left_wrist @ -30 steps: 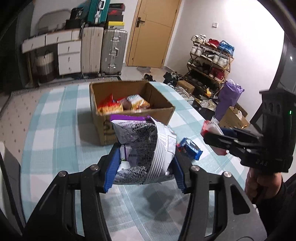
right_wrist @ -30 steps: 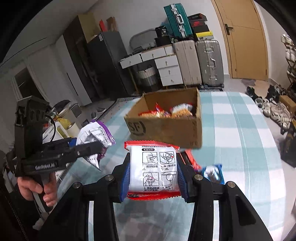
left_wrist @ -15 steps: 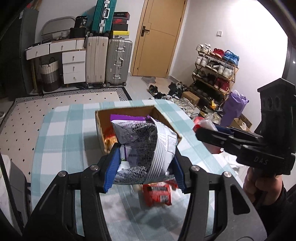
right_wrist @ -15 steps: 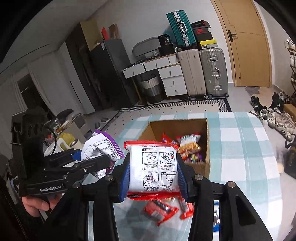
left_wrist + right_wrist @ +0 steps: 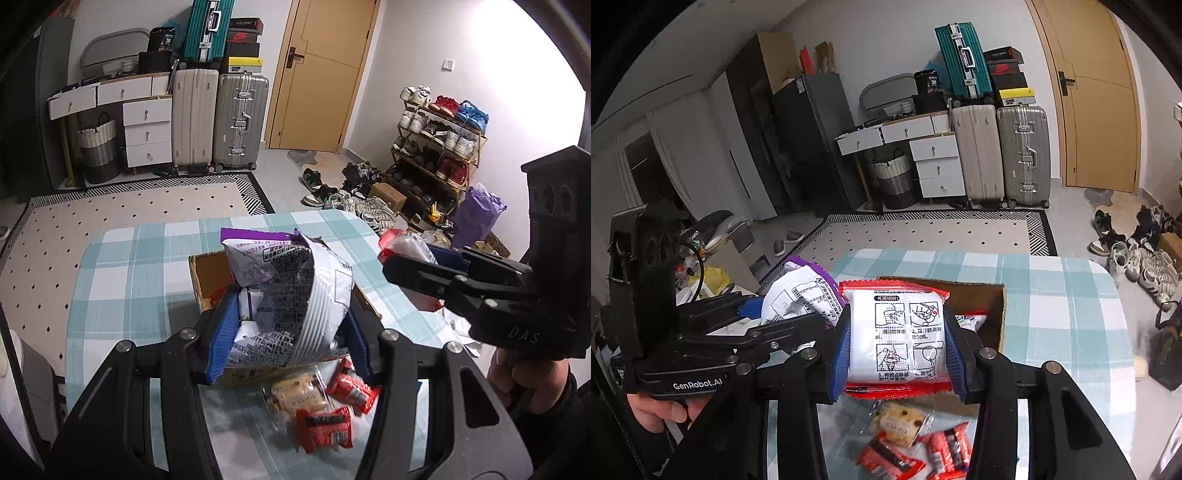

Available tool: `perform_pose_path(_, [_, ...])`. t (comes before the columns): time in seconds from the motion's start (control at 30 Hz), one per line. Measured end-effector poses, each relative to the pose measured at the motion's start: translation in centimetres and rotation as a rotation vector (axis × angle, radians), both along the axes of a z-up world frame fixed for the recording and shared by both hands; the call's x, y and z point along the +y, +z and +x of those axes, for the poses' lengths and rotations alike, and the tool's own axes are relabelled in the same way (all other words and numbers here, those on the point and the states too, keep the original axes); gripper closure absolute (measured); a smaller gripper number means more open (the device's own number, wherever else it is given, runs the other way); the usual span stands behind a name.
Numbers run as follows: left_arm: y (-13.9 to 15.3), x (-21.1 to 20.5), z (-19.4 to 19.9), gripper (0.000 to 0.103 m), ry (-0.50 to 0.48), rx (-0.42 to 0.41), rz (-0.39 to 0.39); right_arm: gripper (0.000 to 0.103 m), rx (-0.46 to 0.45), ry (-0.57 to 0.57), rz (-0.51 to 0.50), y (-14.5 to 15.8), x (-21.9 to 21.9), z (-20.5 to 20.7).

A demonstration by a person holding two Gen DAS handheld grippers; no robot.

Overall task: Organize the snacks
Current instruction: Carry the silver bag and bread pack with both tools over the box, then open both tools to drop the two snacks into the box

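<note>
My left gripper [image 5: 290, 332] is shut on a white and purple snack bag [image 5: 291, 291] and holds it high over the open cardboard box [image 5: 207, 273]. My right gripper [image 5: 897, 347] is shut on a white packet with red edges [image 5: 895, 339], also above the box [image 5: 993, 314]. The left gripper and its bag [image 5: 801, 291] show at the left of the right wrist view. The right gripper shows at the right of the left wrist view [image 5: 417, 266]. Red snack packs [image 5: 325, 424] and a biscuit pack [image 5: 295, 397] lie on the table in front of the box.
The table has a teal checked cloth [image 5: 129, 280]. Beyond it are a patterned rug [image 5: 129, 206], suitcases [image 5: 240, 122], white drawers [image 5: 147, 129], a door and a shoe rack [image 5: 436, 147] with shoes on the floor.
Both grippers have risen and tipped downward with their packets. The box now sits lower in view, under the packets, and the snacks in front of it have come into view.
</note>
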State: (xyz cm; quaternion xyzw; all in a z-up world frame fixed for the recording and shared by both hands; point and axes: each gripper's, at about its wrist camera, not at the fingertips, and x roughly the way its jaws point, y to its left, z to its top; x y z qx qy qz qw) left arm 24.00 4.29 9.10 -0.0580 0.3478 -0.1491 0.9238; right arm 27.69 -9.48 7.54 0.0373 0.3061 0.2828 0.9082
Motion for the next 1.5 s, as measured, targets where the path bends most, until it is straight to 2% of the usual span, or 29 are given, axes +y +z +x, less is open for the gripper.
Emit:
perform_pose_path(0.13, [-0.8, 0.0, 3.0, 0.053, 0.005, 0.015, 0.015, 0.059, 0.018, -0.005, -0.009, -0.5, 0.1, 2.1])
perform_pose_path(0.37, [-4.7, 0.9, 8.4, 0.053, 0.020, 0.081, 0.009, 0.059, 0.076, -0.023, -0.010, -2.8, 0.3, 5.9])
perform_pose_path(0.73, [-10.0, 1.1, 13.0, 0.052, -0.006, 0.142, 0.000, 0.058, 0.135, -0.036, -0.026, -7.3, 0.8, 9.9])
perform_pose_path(0.83, [-11.0, 0.9, 14.3, 0.049, -0.018, 0.154, -0.019, 0.042, 0.143, -0.037, -0.007, -8.0, 0.5, 10.5])
perform_pose_path(0.87, [-11.4, 1.0, 14.7, 0.041, -0.011, 0.157, -0.011, 0.027, 0.145, -0.042, 0.006, -8.1, 0.2, 10.6])
perform_pose_path(0.9, [-11.7, 1.0, 14.9, 0.036, -0.005, 0.156, 0.003, 0.017, 0.139, -0.054, 0.014, -8.2, -0.2, 10.6])
perform_pose_path(0.93, [-11.9, 1.0, 14.9, 0.035, -0.005, 0.149, 0.006, 0.016, 0.134, -0.063, 0.017, -8.2, -0.5, 10.6])
perform_pose_path(1.23, [-11.4, 1.9, 13.6, 0.030, 0.026, 0.135, 0.003, 0.016, 0.117, -0.104, 0.031, -7.8, -3.1, 9.4])
perform_pose_path(1.37, [-10.9, 2.0, 11.9, 0.029, 0.045, 0.122, 0.016, 0.016, 0.081, -0.096, 0.025, -7.0, -3.3, 7.7])
perform_pose_path(1.5, [-10.1, 2.2, 10.0, 0.022, 0.070, 0.107, 0.015, 0.016, 0.046, -0.081, 0.017, -6.0, -3.3, 5.7])
